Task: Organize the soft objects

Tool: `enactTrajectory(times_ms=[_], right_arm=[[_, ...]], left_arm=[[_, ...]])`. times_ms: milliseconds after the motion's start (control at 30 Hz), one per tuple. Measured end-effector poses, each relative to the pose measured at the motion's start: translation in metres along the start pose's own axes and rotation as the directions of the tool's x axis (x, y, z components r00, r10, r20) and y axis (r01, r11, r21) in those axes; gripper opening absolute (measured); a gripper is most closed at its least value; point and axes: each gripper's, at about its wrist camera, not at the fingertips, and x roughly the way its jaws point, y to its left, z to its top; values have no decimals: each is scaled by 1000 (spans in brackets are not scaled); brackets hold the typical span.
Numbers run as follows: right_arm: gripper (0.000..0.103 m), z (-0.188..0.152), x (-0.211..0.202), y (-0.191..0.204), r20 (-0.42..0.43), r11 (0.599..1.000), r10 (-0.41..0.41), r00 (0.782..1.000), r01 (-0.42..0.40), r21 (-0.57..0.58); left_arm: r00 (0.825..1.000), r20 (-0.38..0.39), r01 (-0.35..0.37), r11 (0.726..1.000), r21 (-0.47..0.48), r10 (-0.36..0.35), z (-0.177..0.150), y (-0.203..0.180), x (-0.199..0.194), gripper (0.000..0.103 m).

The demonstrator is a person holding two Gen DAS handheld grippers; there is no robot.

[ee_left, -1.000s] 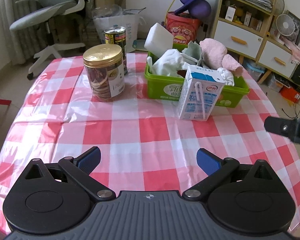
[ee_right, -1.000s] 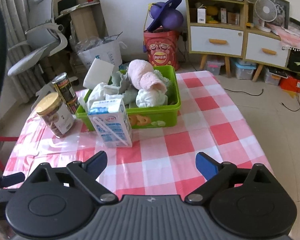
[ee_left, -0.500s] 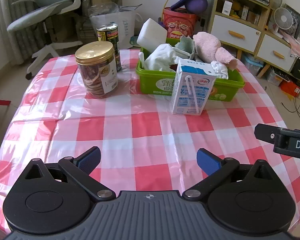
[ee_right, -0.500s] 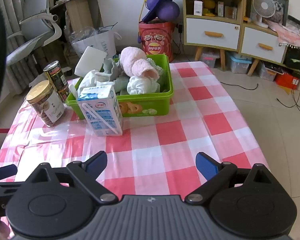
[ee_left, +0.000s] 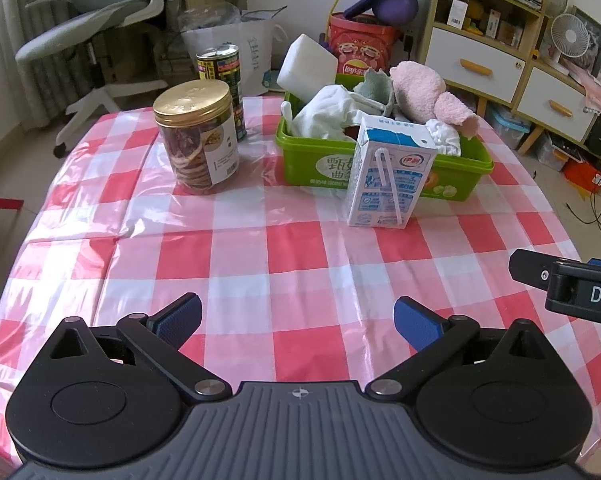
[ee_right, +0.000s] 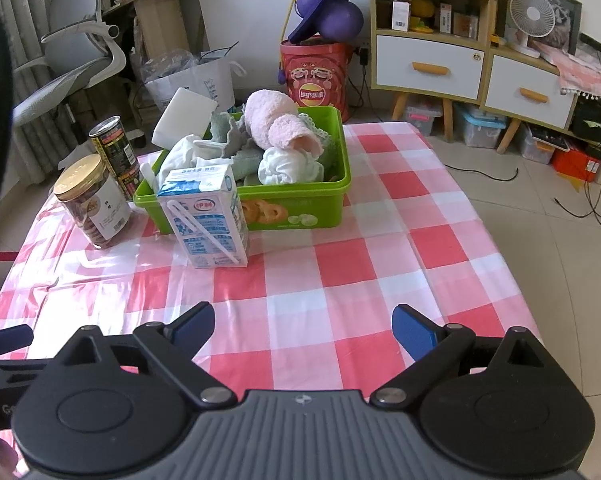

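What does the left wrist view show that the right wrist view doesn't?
Left wrist only: the right tongs from the side, at the right edge. Right wrist only: the tiled floor with cables beyond the table's right side. Both share the green basket of soft items, pink towel, white sponge, milk carton, gold-lidded jar and can.

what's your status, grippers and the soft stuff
Left gripper and right gripper open, empty, over the tablecloth. Soft items piled in green basket. Milk carton stands before it.
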Motion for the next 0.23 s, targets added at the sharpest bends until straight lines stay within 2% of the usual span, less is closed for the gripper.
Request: enactTrajectory(times_ms=[233], right_arm=[[72, 0, 1, 1, -2, 1000, -1, 1000, 1, -2]], left_arm=[[1000, -12, 3, 1000, 11, -3, -1, -1, 3, 98]])
